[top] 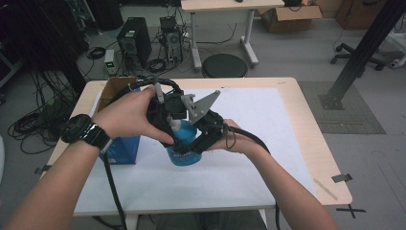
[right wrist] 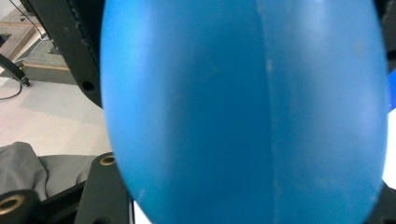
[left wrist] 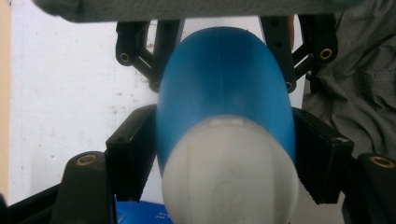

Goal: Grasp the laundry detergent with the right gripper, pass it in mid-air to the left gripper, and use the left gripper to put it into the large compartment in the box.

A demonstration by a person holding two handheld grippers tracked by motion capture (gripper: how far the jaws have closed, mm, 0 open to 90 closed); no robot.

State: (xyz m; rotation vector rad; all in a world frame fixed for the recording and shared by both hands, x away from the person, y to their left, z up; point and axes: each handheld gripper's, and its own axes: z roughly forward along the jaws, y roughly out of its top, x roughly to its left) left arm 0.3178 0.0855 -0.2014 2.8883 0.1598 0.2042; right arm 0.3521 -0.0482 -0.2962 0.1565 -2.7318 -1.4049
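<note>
Blue bottle (top: 184,143) at frame centre, held above the white desk (top: 249,143) between both tools, left tool (left wrist: 224,154) clamped near its white cap (left wrist: 229,172), right tool (top: 206,136) gripping its body; next move probably unscrewing, demanding steady counter-grip.

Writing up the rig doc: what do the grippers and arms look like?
Both grippers, left and right, are black, linkage-jawed with brass-coloured pivot fasteners. A grey three-cornered plate tops one. Black cables trail from each. Forearms bare; black wristwatch on the left wrist.
</note>
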